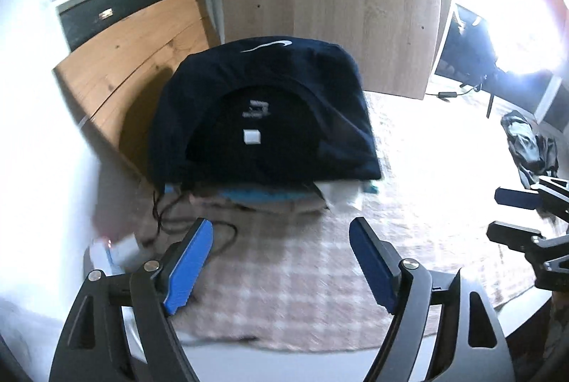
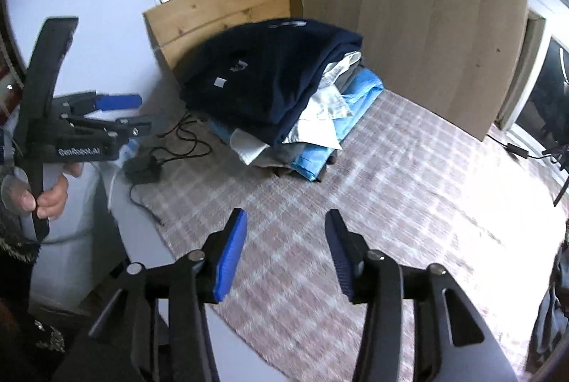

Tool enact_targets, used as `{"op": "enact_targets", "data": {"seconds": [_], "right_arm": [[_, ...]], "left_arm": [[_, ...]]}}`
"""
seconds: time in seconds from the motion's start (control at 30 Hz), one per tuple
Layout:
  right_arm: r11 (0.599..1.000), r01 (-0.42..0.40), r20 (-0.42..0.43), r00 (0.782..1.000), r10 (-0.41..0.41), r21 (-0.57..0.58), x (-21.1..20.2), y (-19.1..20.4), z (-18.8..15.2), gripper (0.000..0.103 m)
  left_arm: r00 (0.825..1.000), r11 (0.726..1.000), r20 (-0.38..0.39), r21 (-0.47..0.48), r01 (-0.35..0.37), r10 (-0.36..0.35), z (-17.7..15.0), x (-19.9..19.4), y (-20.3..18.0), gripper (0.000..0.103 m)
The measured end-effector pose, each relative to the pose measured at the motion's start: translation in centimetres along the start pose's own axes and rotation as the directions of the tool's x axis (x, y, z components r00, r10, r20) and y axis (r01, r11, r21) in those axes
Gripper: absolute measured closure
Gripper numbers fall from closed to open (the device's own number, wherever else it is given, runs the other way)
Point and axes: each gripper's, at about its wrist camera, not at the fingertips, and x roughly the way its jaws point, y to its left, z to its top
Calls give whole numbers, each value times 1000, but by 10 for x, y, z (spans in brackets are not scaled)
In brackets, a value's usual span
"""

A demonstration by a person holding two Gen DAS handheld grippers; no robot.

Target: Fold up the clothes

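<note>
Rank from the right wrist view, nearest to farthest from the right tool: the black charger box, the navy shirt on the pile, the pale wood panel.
1. Black charger box, left, on the checked cloth.
2. Navy shirt, top of the folded pile, centre.
3. Pale wood panel, upright behind the pile.
The right tool holds nothing.

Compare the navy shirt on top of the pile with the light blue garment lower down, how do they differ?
The navy shirt lies on top, neatly folded, with a white logo and tag showing. The light blue garment sits near the bottom, mostly covered, only its edge sticking out, with no marking visible. Both belong to one pile on the checked cloth.
</note>
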Motion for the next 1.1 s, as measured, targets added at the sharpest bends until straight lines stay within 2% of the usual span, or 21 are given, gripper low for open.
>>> {"op": "enact_targets", "data": {"seconds": [0.13, 0.33, 0.5, 0.6, 0.77, 0.97, 1.1], "right_arm": [[1000, -23, 9, 1000, 23, 9, -25, -12, -24, 54], [999, -25, 3, 1000, 25, 21, -55, -30, -62, 54], [999, -25, 5, 1000, 24, 29, -75, -44, -93, 54], [999, -26, 8, 1000, 25, 44, -86, -55, -109, 53], [998, -19, -2, 1000, 19, 66, -95, -71, -126, 53], [997, -14, 0, 1000, 14, 78, -102, -80, -137, 53], [997, -18, 9, 1000, 17, 81, -106, -82, -138, 53]], "left_arm": [[999, 998, -17, -60, -35, 34, -24, -29, -25, 25], [999, 990, 4, -134, -51, 51, -58, -68, -57, 25], [998, 986, 10, -160, -53, 56, -77, -89, -78, 19], [997, 985, 14, -152, -78, 81, -82, -100, -90, 14], [996, 985, 30, -155, -81, 86, -91, -112, -103, 2], [998, 984, 44, -173, -40, 48, -99, -120, -107, 2], [997, 983, 43, -176, -57, 65, -101, -124, -107, 2]]}}
